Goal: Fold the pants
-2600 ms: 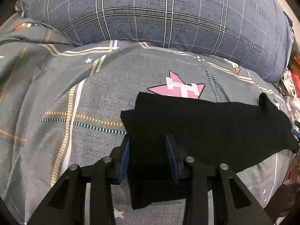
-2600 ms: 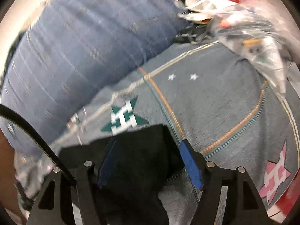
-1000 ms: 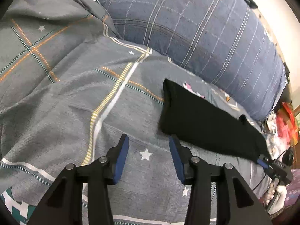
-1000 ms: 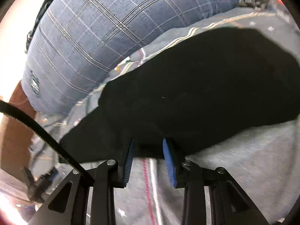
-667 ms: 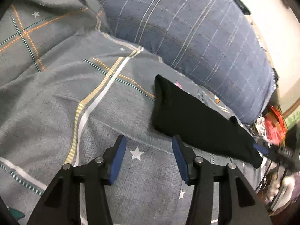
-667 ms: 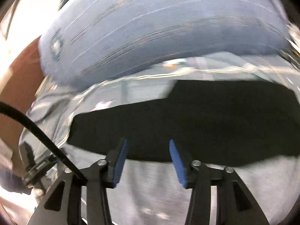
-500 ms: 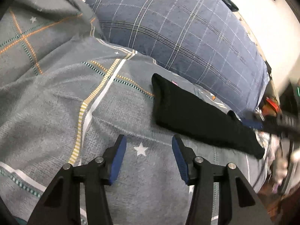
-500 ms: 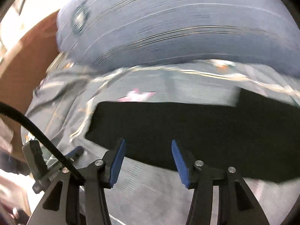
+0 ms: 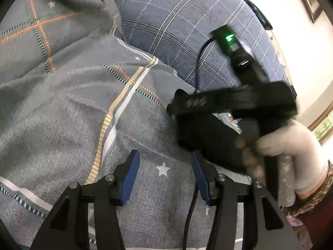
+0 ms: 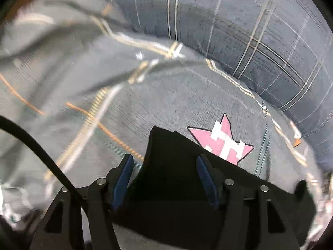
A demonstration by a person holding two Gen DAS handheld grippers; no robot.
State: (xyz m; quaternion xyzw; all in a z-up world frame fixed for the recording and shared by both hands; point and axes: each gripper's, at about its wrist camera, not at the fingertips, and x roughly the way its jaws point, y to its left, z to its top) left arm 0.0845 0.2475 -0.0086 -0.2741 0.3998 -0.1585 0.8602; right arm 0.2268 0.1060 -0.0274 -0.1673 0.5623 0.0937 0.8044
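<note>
The black pants (image 10: 177, 166) lie folded in a long strip on the grey bedspread (image 10: 177, 104). My right gripper (image 10: 164, 177) is open, its blue pads either side of the strip's left end, above it. In the left wrist view my left gripper (image 9: 164, 173) is open and empty over bare bedspread (image 9: 72, 114). The right gripper's body (image 9: 233, 102), held by a white-gloved hand (image 9: 291, 145), covers most of the pants (image 9: 208, 137) there.
A large blue plaid pillow (image 9: 187, 25) lies along the far side of the bed, also in the right wrist view (image 10: 249, 20). A pink star print (image 10: 222, 143) sits just beyond the pants. A black cable (image 10: 37, 145) crosses the left side.
My right gripper swept along the pants from their right end to their left end and now hovers over it. My left gripper stayed back, open, over the bedspread.
</note>
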